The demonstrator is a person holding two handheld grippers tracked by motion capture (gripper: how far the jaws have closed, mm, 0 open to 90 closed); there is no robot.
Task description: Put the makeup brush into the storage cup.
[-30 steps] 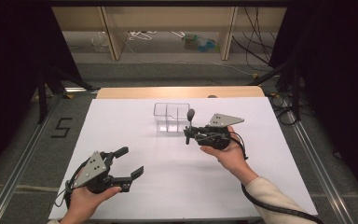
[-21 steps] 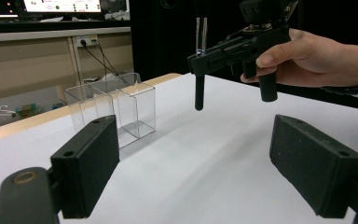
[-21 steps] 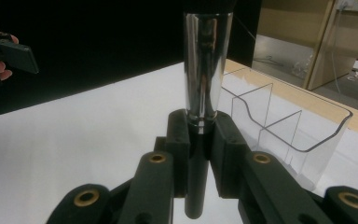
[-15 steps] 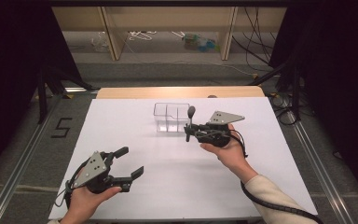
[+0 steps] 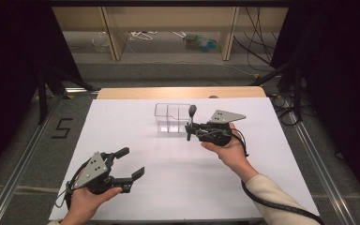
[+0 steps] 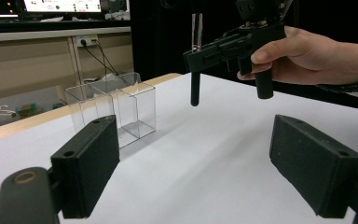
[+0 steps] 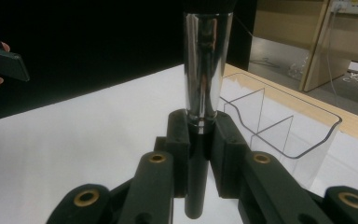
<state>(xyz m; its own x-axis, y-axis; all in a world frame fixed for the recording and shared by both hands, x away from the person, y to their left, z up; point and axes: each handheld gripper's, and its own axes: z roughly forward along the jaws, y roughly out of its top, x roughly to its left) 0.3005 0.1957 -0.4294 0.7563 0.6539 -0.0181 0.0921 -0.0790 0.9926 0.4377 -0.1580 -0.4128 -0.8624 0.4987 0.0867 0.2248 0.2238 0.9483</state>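
Right gripper (image 5: 190, 132): clenched on a black and silver stick (image 7: 204, 74), upright.
Left gripper (image 5: 130, 164): released, wide, holding nothing.
Next: lower straight into clear box (image 5: 171, 118), slowly, missing the walls.

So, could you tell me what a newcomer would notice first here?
The right gripper, above the white table beside the clear box, clamps an upright black-and-chrome tool. The left gripper rests near the table's front edge, jaws open and empty.
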